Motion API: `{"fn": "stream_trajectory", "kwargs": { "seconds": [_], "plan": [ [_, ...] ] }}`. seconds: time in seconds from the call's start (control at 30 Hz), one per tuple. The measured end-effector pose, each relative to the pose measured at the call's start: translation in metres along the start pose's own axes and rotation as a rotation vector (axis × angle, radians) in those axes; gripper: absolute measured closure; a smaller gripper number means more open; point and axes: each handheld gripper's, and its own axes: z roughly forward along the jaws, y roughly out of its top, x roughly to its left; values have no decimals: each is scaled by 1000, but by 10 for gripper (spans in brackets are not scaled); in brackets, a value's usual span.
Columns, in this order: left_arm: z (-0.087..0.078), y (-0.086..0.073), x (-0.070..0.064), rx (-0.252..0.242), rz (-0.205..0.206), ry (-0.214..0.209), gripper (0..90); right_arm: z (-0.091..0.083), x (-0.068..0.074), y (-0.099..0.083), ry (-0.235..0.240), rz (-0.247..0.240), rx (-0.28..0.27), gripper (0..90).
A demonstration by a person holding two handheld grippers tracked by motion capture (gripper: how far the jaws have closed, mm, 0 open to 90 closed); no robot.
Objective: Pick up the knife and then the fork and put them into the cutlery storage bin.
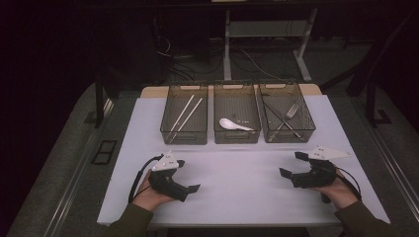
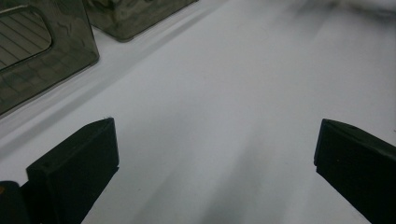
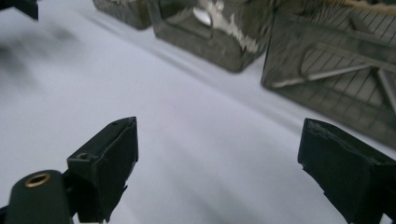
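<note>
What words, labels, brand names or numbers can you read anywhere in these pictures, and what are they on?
None: no readable text on the three bins, the chopsticks, the white spoon, the fork, the white table cover, or either the left gripper or right gripper.

Both forearms wear dark olive-green sleeves, and each hand grips a chunky matte-black handheld tongs unit, the left tongs and the right tongs, each topped with a pale grey three-cornered plate. A thin black cable loops out from the back of each. Up close, the jaws are thick, blocky black wedges with small screw holes, and a brass-coloured ring sits in the right unit's black body.
</note>
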Motion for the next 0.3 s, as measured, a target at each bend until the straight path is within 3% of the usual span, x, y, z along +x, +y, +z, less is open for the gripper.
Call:
{"fn": "stream_trajectory", "kwargs": {
  "seconds": [0.3],
  "plan": [
    [-1,0,0,-2,-3,4,0,-1,4,-12,14,4,17,123]
  ]
}}
